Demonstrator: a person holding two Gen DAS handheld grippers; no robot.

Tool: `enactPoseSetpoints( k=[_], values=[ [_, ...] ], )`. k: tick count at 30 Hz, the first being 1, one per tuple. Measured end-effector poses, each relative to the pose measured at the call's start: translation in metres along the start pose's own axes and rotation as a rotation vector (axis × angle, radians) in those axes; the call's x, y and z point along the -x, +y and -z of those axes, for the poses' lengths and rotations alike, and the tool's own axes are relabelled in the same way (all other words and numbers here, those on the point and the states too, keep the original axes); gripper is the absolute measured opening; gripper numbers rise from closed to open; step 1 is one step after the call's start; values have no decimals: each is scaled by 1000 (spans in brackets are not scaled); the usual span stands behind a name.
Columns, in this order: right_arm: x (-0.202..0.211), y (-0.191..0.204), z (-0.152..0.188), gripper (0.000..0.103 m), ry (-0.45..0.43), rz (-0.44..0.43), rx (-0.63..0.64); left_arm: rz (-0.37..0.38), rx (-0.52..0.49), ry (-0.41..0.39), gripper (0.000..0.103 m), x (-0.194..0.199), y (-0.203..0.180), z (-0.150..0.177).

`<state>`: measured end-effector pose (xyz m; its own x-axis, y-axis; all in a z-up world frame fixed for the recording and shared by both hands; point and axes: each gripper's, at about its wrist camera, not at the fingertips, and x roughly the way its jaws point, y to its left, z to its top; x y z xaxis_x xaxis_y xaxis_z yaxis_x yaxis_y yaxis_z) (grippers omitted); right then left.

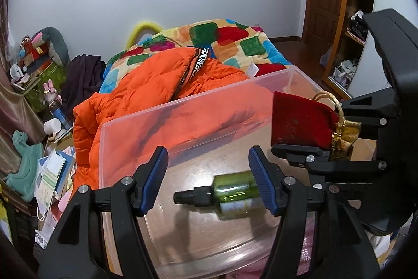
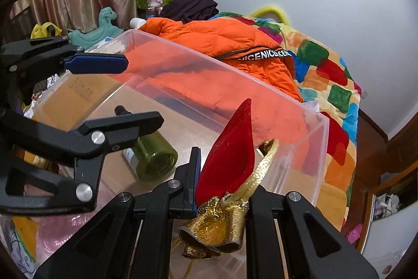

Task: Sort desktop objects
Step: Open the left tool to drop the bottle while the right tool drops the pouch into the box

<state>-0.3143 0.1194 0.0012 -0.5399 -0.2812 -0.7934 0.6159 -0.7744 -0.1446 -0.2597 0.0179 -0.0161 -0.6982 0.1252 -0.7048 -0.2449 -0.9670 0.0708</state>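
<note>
A clear plastic bin (image 1: pixel 135 122) (image 2: pixel 317 174) stands in front of me. A green spray bottle (image 1: pixel 235 191) (image 2: pixel 154 156) with a black nozzle lies on its side on the bin's floor. My left gripper (image 1: pixel 209 174) (image 2: pixel 130 93) is open above the bin, its blue pads apart and empty, the bottle below its right finger. My right gripper (image 2: pixel 222 174) (image 1: pixel 308 137) is shut on a red velvet pouch (image 2: pixel 230 148) (image 1: pixel 297 117) with a gold top and gold drawstring (image 2: pixel 263 169), held over the bin's right end.
An orange puffer jacket (image 1: pixel 146 93) (image 2: pixel 230 41) and a colourful checked blanket (image 1: pixel 235 35) (image 2: pixel 331 80) lie on the bed behind the bin. Toys, papers and boxes (image 1: pixel 44 169) clutter the left side. A wooden door and shelves (image 1: pixel 347 12) stand at right.
</note>
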Motion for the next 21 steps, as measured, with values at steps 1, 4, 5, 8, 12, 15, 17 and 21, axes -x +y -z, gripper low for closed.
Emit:
enactPoseSetpoints(
  k=[1,4,5,8,12,15,17,21],
  values=[
    [0,0,0,14,4,6,2,1,4,-2,64,1,1,0],
    [2,-2,0,20,2,14,-3,2,16,-8,64,4,4,1],
    [4,-3,0,23,-1,19,-5,1,19,-10,64,5,5,1],
    [10,-3,0,30,-18,33,-4,-2,27,-16,66,8,9,2],
    [21,-2,1,44,-46,56,-11,-6,46,-37,72,15,13,3],
    [32,-5,2,55,-71,62,-27,-19,54,-57,75,24,13,3],
    [40,-6,4,60,-86,60,-42,-28,55,-76,79,32,12,4],
    [58,-7,9,68,-114,67,-61,-44,48,-119,85,49,9,5]
  ],
)
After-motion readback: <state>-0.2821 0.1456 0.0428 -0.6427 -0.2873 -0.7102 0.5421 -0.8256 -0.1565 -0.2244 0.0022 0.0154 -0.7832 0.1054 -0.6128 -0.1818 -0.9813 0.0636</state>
